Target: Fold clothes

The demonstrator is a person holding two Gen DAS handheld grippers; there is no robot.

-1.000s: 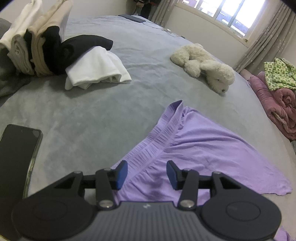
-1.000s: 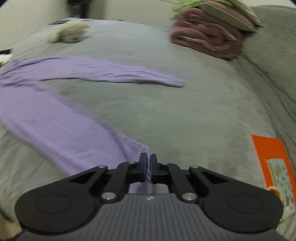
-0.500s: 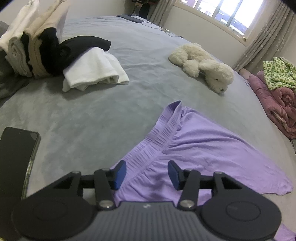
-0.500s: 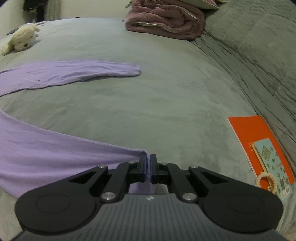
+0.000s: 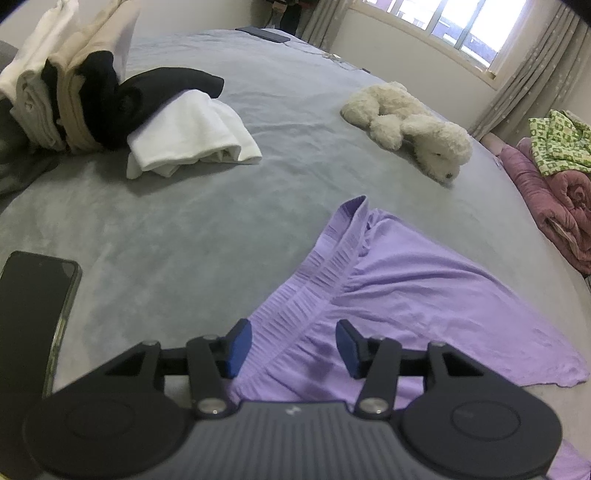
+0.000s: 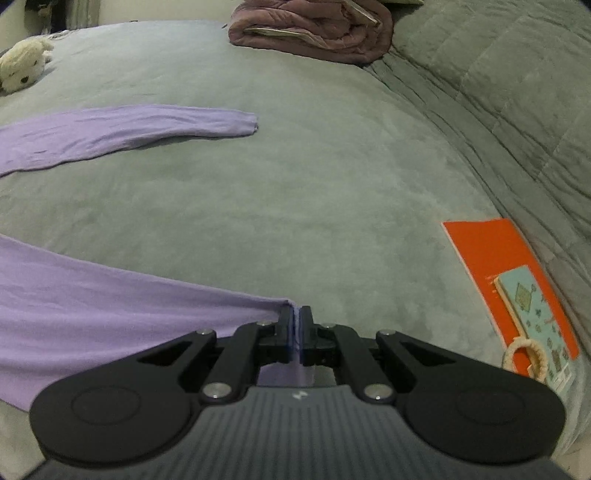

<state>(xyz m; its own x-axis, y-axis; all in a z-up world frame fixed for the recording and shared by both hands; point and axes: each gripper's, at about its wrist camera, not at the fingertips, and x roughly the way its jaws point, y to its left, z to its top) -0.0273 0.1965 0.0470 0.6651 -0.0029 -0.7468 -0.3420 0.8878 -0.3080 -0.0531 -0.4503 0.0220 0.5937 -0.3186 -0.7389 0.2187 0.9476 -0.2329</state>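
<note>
A purple garment (image 5: pixel 399 295) lies spread on the grey bed, its ribbed band running toward me in the left wrist view. My left gripper (image 5: pixel 293 345) is open and hovers just above that band, with the band between its blue pads. My right gripper (image 6: pixel 297 325) is shut on the end of one purple sleeve or leg (image 6: pixel 110 306), which stretches taut to the left. A second purple sleeve or leg (image 6: pixel 122 134) lies flat farther off.
A stack of folded clothes (image 5: pixel 59 96) and a white folded garment (image 5: pixel 192 138) lie at the back left. A black phone (image 5: pixel 33 314) lies near left. A plush dog (image 5: pixel 410 125) lies beyond the garment. A maroon quilt (image 6: pixel 314 31), an orange booklet (image 6: pixel 506 273).
My right gripper has drawn the held purple end to the right, and the fabric now lies straighter and tauter. My left gripper has hardly moved and stays open over the band.
</note>
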